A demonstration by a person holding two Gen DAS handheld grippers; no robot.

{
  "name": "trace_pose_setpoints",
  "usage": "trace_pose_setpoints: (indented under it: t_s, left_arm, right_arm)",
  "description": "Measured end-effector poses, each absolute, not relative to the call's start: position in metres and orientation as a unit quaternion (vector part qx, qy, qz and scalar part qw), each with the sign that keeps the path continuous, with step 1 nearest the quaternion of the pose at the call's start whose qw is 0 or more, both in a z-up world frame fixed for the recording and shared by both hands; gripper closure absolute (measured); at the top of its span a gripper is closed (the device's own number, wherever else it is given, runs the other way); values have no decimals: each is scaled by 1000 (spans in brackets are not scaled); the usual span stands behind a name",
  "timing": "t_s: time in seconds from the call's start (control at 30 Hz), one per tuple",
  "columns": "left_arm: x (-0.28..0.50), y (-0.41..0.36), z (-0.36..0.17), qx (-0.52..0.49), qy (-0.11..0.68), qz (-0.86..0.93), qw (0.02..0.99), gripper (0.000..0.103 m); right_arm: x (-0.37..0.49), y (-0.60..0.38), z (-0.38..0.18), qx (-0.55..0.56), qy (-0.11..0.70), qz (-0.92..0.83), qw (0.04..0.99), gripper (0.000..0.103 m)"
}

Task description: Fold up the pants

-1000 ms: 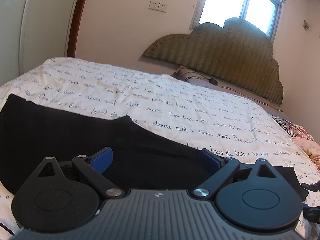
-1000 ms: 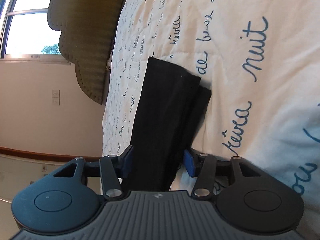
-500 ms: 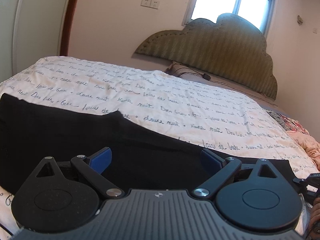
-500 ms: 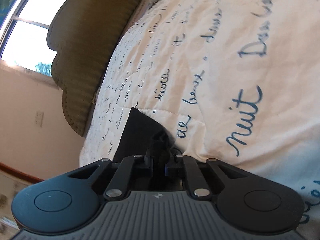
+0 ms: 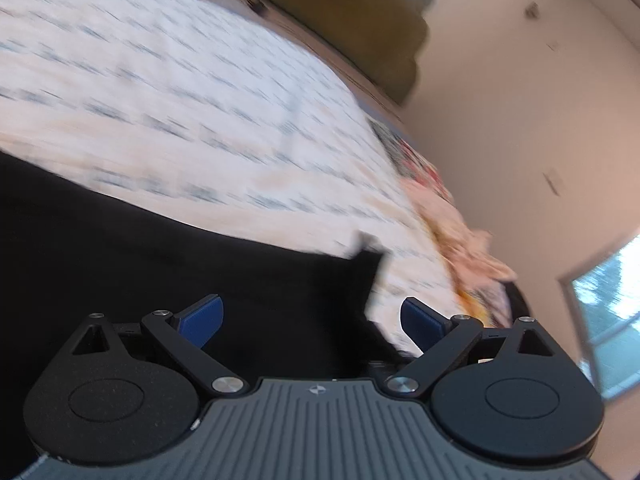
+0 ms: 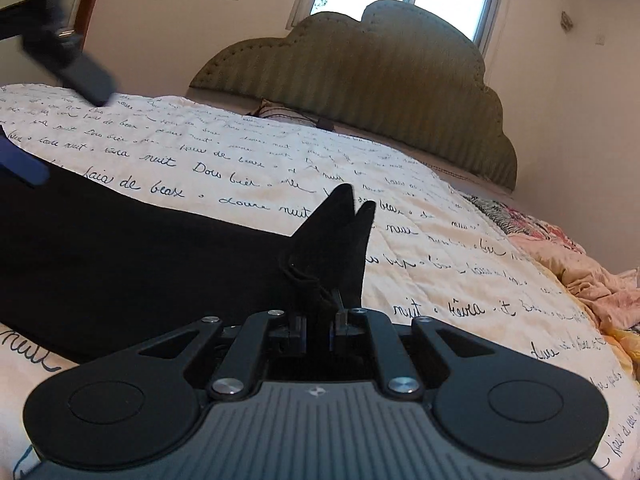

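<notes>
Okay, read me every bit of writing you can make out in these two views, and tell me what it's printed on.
All of it is cursive script printed on the bedspread, right wrist view:
"nuit"
"de beaux"
"douce nuit"
"rêves"
The rows farther back toward the headboard are too small to read.
In the left wrist view the same bedspread print is motion-blurred and unreadable.
No writing shows on the black pants, or on the right gripper beyond a small emblem.

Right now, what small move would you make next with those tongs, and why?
Probably close the left tongs on the pants. The right tongs already pinch one end of the black cloth, while the left ones are open with cloth between them, so only one end is held for folding.
</notes>
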State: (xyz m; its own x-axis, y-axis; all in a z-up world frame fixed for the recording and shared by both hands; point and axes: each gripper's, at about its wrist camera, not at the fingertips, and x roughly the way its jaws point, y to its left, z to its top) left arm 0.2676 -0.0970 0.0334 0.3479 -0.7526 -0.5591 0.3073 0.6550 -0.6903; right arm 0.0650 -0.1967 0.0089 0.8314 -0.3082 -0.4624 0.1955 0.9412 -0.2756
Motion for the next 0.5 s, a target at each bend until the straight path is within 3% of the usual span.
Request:
trace_pose_setpoints:
  t_s: [0.23, 0.3, 0.37, 0.4, 0.5]
  left_arm:
    - [297, -173, -16, -287, 567, -329, 699, 11]
    - [303, -180, -24, -298, 568, -312, 701, 25]
    - [308, -188, -28, -285, 570, -303, 709, 79]
    - [311, -190, -30, -266, 576, -296, 714, 89]
    - [311, -186, -32, -235, 573, -275, 736, 91]
  right_arm:
    - [49, -185, 17, -126, 231, -117, 958, 94]
    - [45, -182, 18, -126, 225, -109, 960, 94]
    - [43, -182, 16, -123, 228, -104, 960, 94]
    - [42, -181, 15, -121, 230, -105, 960, 93]
    - [41, -185, 13, -102, 251, -87, 959, 91]
